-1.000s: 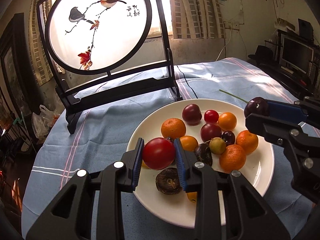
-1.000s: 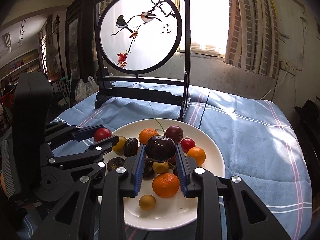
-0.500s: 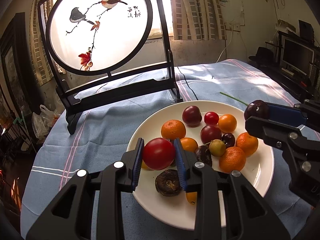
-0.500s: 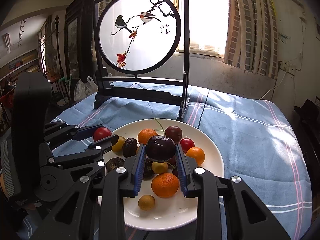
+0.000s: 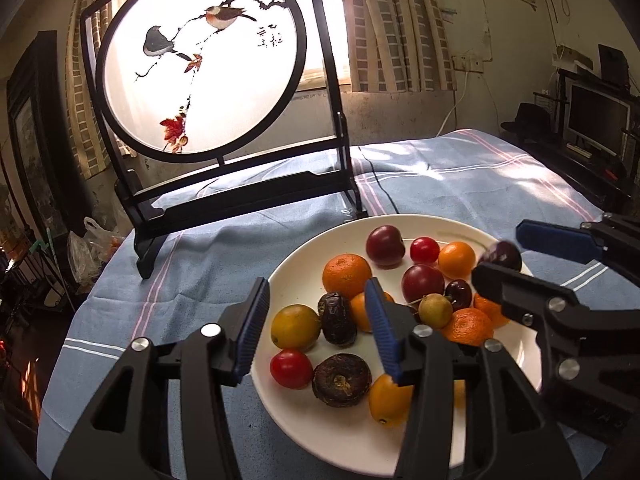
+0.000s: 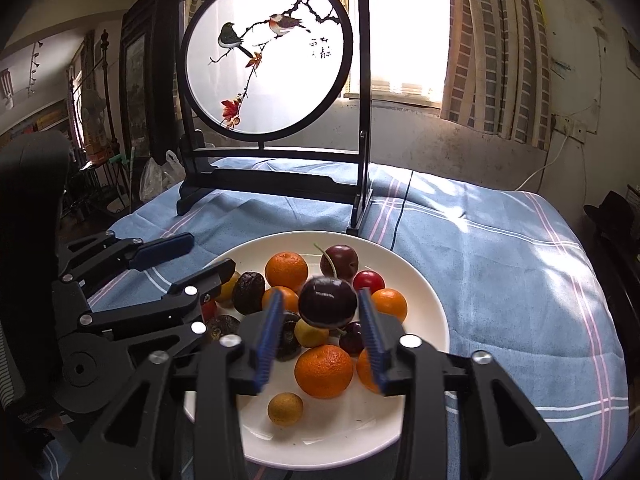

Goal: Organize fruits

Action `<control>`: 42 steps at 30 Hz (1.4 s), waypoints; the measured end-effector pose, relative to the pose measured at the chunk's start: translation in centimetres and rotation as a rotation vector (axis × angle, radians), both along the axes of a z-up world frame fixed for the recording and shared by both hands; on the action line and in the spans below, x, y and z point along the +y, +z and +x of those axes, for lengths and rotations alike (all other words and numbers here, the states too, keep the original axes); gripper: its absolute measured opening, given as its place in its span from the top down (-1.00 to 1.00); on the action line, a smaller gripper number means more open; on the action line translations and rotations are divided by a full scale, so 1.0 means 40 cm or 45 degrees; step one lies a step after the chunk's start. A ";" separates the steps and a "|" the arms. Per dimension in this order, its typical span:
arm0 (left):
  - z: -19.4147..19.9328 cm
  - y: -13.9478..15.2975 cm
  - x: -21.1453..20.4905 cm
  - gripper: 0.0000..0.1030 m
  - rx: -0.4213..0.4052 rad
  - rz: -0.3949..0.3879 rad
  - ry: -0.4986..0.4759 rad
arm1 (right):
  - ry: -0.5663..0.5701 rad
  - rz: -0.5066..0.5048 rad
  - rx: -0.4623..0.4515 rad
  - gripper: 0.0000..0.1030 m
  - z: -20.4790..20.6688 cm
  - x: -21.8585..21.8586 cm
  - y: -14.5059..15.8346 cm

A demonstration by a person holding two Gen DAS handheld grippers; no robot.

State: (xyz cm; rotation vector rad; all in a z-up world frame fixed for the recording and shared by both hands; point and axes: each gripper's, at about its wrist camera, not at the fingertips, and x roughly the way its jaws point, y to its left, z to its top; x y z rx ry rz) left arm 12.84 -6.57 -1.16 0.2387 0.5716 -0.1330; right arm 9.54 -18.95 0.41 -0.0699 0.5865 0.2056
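Nearest the left wrist camera, the left gripper now has its fingers spread wide with nothing between them; half a second ago they were clamped on the red tomato. That tomato lies on the white plate at about 7 o'clock, just beside a dark wrinkled fruit and below a yellow-orange fruit.

In the right wrist view, the right gripper has also parted its fingers. The dark plum, gripped a moment earlier, now sits between the blue pads with a gap showing on each side; it looks slightly blurred, and whether it touches the fruit under it cannot be told.

Beyond the grippers the plate carries the rest of the pile: a mandarin near the front, a small tan fruit at 6 o'clock, another orange and a red plum toward 12 o'clock.

The plate rests on the blue striped cloth covering the surface. Farthest back, at 12 o'clock, stands the round bird screen in its black frame, unchanged.
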 end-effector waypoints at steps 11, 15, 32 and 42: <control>-0.048 0.063 0.035 -0.62 -0.086 -0.029 0.017 | -0.011 0.076 -0.188 -0.38 -0.093 -0.022 0.108; -0.130 0.115 0.056 -0.86 -0.183 -0.045 0.032 | -0.076 0.118 -0.274 -0.67 -0.180 -0.052 0.149; -0.313 0.067 0.086 -0.90 -0.236 -0.014 0.021 | -0.217 0.273 -0.270 -0.81 -0.343 -0.097 0.009; -0.307 0.045 0.104 -0.90 -0.163 -0.055 0.049 | -0.145 0.093 -0.314 -0.82 -0.356 -0.026 -0.001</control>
